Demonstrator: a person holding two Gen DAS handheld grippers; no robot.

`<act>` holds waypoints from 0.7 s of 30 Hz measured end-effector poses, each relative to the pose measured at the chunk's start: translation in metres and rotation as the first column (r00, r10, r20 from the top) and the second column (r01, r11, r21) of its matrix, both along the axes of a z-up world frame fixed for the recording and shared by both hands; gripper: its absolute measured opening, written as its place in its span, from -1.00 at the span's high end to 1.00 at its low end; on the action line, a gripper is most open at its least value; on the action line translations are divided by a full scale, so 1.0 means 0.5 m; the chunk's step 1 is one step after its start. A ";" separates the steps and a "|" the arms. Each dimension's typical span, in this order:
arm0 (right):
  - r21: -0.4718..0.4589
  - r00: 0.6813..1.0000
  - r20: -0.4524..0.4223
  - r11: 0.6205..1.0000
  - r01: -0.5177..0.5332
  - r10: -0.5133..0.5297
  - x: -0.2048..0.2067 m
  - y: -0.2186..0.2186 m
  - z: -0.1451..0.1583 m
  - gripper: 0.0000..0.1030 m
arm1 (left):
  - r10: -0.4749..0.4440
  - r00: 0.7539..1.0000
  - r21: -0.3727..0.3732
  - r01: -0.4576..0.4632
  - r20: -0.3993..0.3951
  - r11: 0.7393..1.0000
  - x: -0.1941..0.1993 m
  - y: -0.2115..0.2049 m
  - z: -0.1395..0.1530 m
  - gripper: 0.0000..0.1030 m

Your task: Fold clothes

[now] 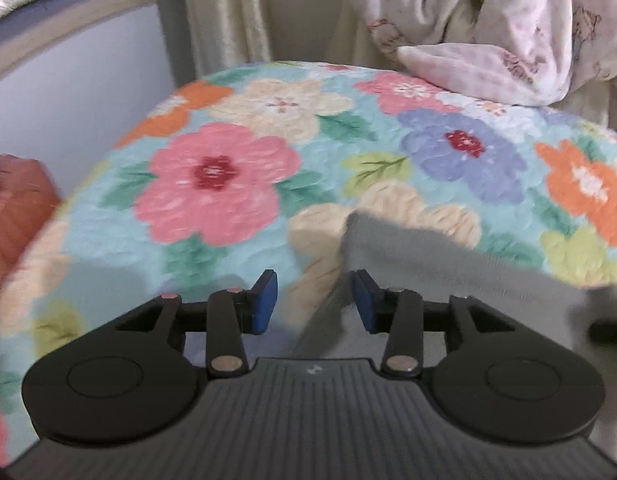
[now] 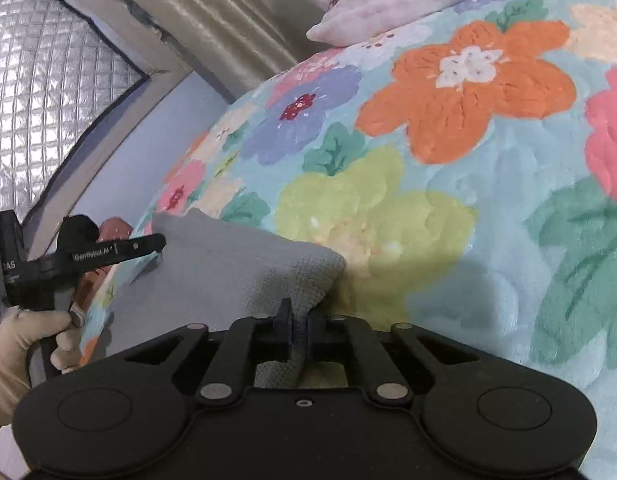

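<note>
Right gripper (image 2: 298, 330) is clamped on a corner fold of the grey garment (image 2: 228, 268), which lies on the floral bedspread (image 2: 468, 200) at 9 o'clock in its view, while left gripper (image 1: 315, 300) hangs spread apart over the cloth's edge.

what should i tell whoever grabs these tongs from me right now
Right tongs: shut on a corner of the grey knit garment.
Left tongs: open, holding nothing, with the garment's left edge just ahead between the blue pads.
The garment lies flat near the front edge of the floral quilted bedspread; a pink printed blanket is bunched at the far side.
Done: one corner gripped.
Left: probably grip the other side with the left tongs, then fold.
</note>
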State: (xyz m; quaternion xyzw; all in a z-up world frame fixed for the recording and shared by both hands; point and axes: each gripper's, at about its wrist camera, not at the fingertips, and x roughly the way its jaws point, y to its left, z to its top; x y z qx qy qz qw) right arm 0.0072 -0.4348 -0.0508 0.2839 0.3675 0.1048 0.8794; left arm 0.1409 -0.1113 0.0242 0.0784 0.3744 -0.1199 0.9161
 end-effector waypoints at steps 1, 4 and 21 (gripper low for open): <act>-0.038 1.000 0.004 0.999 -0.001 0.001 0.000 0.003 0.009 0.67 | 0.017 1.000 0.005 -0.017 0.012 1.000 -0.023 0.016 0.013 0.11; -0.140 0.999 0.011 0.990 0.031 -0.030 -0.015 0.006 0.047 0.28 | 0.093 0.995 -0.015 -0.092 0.044 0.996 -0.109 0.082 0.058 -0.05; -0.502 0.734 0.131 0.683 -0.530 0.666 -0.373 0.330 0.274 -0.06 | 0.596 0.791 0.014 -0.604 0.140 0.797 -0.994 0.419 0.246 0.02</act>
